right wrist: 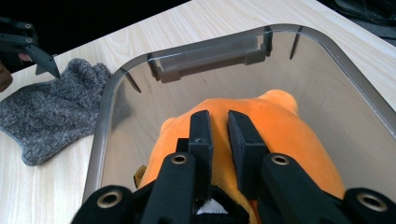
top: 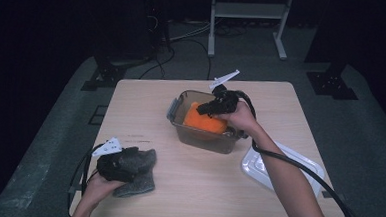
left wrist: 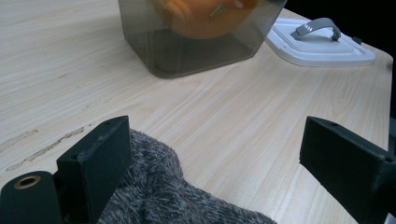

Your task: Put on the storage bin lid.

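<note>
Right gripper [right wrist: 219, 140]: jaws nearly together, pinching a fold of the orange plush toy [right wrist: 280, 135] inside the clear plastic container [right wrist: 105, 121]; the grip looks shallow, fabric only.
Orange plush toy: sits in the container, bulging close to the rim in the high view [top: 204, 120]; seen through the wall in the left gripper view [left wrist: 201, 18].
Risk, right side: a thin pinch of fabric may slip if the toy is lifted or pushed; the toy could spring back above the rim and block the lid.
Container: unsteadied by any hand; a hard push or pull on the toy could slide or tip it across the wooden table [top: 146, 93].
Left gripper [left wrist: 215, 158]: jaws spread wide, standing over the grey knitted glove [left wrist: 159, 191], one jaw touching it, nothing clamped.
Risk, left side: closing here may catch only the glove's edge, so it droops or drops on the way.
White lid [top: 278, 165]: lies flat on the table beside the container, under the right forearm; the trailing cable [top: 298, 166] crosses it and could drag it off.
</note>
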A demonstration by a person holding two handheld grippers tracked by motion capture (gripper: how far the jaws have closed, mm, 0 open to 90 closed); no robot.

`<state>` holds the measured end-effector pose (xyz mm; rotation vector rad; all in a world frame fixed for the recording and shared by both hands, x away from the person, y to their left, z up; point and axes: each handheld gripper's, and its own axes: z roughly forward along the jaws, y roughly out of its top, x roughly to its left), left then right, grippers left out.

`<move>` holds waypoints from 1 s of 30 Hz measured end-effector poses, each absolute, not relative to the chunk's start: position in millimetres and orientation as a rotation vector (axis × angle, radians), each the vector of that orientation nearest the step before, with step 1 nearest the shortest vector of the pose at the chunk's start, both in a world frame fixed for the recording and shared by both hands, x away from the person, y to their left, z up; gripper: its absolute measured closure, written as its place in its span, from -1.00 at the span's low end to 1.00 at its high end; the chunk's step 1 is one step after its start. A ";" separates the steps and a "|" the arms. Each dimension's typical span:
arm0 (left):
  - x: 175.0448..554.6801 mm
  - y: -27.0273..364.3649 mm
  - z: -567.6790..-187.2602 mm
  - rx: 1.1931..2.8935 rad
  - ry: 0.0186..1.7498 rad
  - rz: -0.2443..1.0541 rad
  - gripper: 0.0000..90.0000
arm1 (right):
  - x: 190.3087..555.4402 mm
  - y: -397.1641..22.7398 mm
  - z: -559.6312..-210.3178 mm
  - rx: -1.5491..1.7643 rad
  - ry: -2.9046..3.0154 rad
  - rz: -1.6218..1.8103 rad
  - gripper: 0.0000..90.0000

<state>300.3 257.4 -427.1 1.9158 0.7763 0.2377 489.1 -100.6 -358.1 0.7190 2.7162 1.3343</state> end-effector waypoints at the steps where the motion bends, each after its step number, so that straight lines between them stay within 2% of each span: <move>1: 300.2 257.4 -427.1 1.916 0.776 0.237 -0.80 | 489.3 -100.3 -358.3 0.718 2.719 1.331 0.75; 13: 300.4 256.9 -427.2 1.918 0.775 0.238 -0.80 | 490.0 -98.2 -359.5 0.733 2.745 1.307 0.74; 18: 300.5 257.2 -427.3 1.917 0.776 0.235 -0.80 | 490.8 -100.9 -356.9 0.753 2.726 1.373 0.92; 30: 300.8 255.6 -427.9 1.921 0.774 0.235 -0.80 | 482.1 -112.5 -343.4 0.739 2.718 1.378 0.66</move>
